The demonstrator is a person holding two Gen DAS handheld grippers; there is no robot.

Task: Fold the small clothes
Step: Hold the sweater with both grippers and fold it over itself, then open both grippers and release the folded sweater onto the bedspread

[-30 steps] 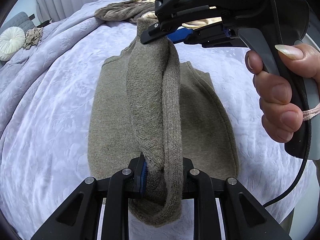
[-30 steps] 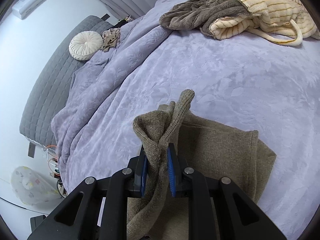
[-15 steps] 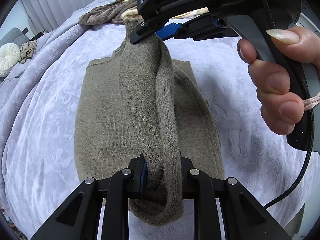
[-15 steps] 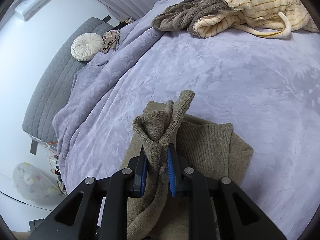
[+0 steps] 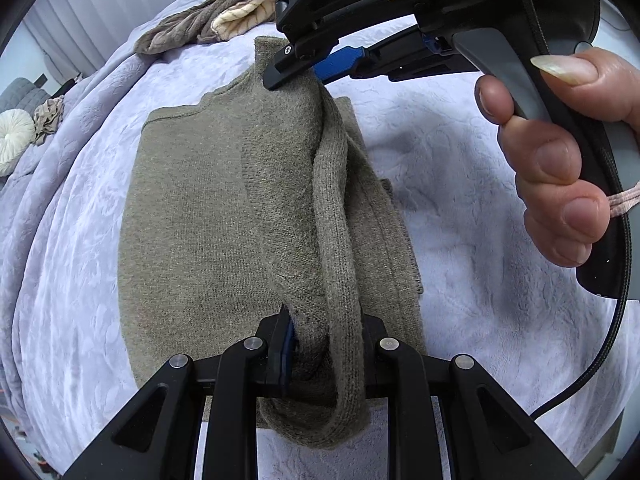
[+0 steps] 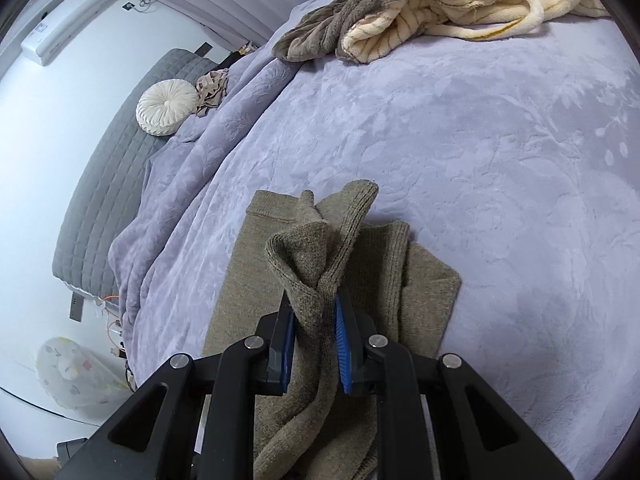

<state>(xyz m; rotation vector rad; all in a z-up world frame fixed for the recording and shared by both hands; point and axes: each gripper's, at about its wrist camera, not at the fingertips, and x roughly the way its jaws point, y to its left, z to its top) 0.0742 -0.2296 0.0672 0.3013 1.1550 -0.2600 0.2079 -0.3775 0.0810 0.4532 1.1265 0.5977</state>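
Left wrist: "DA" on right claw [image 5: 308, 74]

**Soft, even daylight, heavy fisheye bend**

My views are bright and sharp at centre. Light seems to come from the curtains [image 5: 100, 4]. The sweater [image 5: 208, 216] casts faint shadows on the bedspread [image 6: 480, 168]; edges warp and darken.

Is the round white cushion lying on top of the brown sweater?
No, the round white cushion lies far from the sweater, near the grey headboard.
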